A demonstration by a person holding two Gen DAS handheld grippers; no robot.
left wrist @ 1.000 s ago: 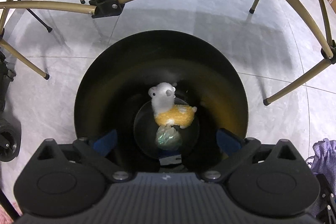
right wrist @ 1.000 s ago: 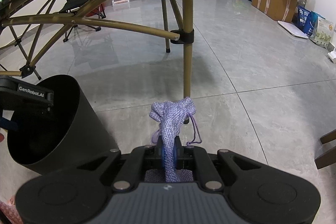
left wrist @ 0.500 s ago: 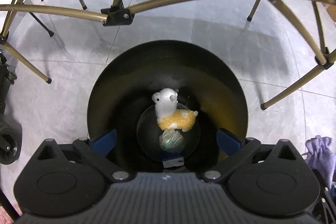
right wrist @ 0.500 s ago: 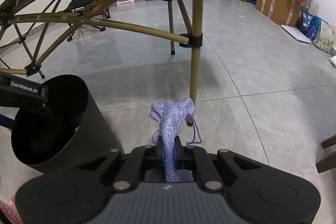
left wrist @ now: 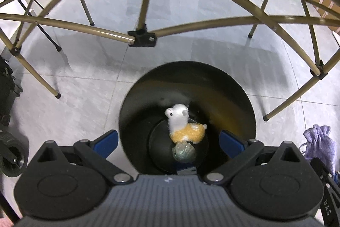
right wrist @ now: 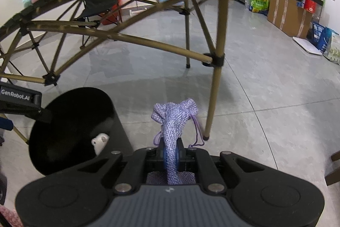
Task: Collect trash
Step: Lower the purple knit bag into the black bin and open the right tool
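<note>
The purple pouch [right wrist: 174, 120] is clamped upright between the closed jaws of the right gripper [right wrist: 171, 160]. The black bin [right wrist: 70, 131] lies to its left and lower. The left gripper [left wrist: 167, 139] is held spread wide above the bin's mouth.

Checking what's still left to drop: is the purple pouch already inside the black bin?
No: the purple pouch is clamped in the right claw, outside the black bin.
</note>
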